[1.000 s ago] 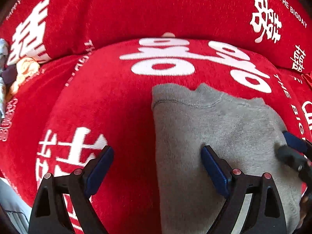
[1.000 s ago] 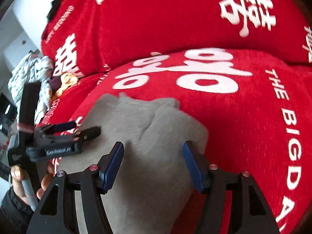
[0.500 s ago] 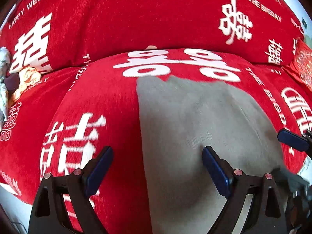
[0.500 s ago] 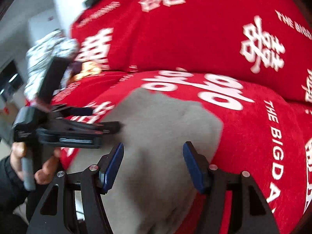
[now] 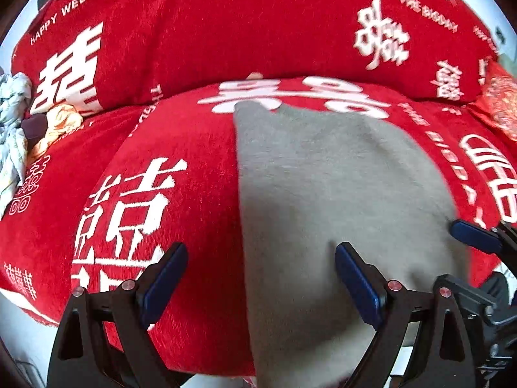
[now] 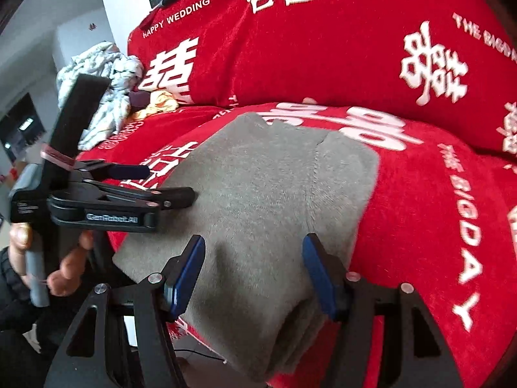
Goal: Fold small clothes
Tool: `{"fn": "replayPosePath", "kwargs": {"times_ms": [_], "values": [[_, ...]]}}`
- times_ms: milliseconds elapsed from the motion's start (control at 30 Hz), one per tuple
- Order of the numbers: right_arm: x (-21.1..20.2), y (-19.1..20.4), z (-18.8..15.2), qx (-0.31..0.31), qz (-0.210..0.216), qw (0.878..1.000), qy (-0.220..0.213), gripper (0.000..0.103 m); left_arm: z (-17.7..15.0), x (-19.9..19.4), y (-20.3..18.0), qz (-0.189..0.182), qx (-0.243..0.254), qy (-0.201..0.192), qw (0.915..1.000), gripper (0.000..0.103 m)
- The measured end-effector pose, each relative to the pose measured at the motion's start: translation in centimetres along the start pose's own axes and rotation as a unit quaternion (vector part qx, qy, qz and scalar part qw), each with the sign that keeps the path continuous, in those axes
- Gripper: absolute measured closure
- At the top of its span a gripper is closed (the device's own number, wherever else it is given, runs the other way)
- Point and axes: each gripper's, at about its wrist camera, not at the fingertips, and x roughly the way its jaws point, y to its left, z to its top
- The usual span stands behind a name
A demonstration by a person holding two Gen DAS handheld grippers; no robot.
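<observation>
Lying flat on the red printed sofa cover (image 6: 420, 200), the grey knit garment (image 6: 258, 200) is being shown already doubled into a compact rectangle, its near end hanging over the front edge of the seat. The left gripper (image 5: 261, 286) is being held above the garment's left border with its jaws spread wide and nothing between them; one blue pad is over the red cover, the other over grey cloth. The right gripper (image 6: 253, 273) is being held over the near end of the garment, jaws likewise released and clamping nothing. In the right wrist view the left gripper (image 6: 168, 184) is being seen beside the garment's left edge, carried by a hand (image 6: 64, 268). The step in hand is being judged as the pause between folds, the garment lying released. The next move is being judged to call for both grippers to be lowered onto the overhanging near end, the jaws pinched through all layers, and that end carried toward the backrest. A heap of other clothes (image 6: 103, 80) is lying at the far left.
</observation>
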Motion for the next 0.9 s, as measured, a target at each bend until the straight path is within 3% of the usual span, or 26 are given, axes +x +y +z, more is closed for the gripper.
{"fn": "replayPosePath", "kwargs": {"times_ms": [133, 267, 533, 600, 700, 900], "values": [[-1.2, 2.3, -2.0, -0.033, 0.027, 0.999, -0.001, 0.036, -2.5, -1.3, -0.5, 0.016, 0.015, -0.011, 0.9997, 0.009], [1.6, 1.5, -4.5, -0.019, -0.014, 0.998, 0.058, 0.036, -3.9, -0.1, 0.1, 0.014, 0.011, 0.000, 0.9998, 0.009], [1.2, 1.6, -4.9, -0.017, -0.023, 0.998, 0.062, 0.036, -4.4, -0.4, -0.7, 0.047, 0.024, -0.015, 0.9985, 0.009], [1.2, 1.7, -5.0, -0.020, -0.029, 0.997, 0.067, 0.036, -4.6, -0.2, -0.4, 0.065, 0.023, -0.013, 0.9976, 0.000], [-0.2, 2.1, -4.7, -0.019, -0.054, 0.997, 0.059, 0.036, -4.8, -1.2, 0.1, 0.057, 0.006, -0.018, 0.9982, 0.000], [-3.8, 4.1, -2.2, -0.048, -0.140, 0.989, -0.021, 0.033, -4.0, -5.3, -0.6, 0.059, 0.004, -0.101, 0.9932, 0.000]]}}
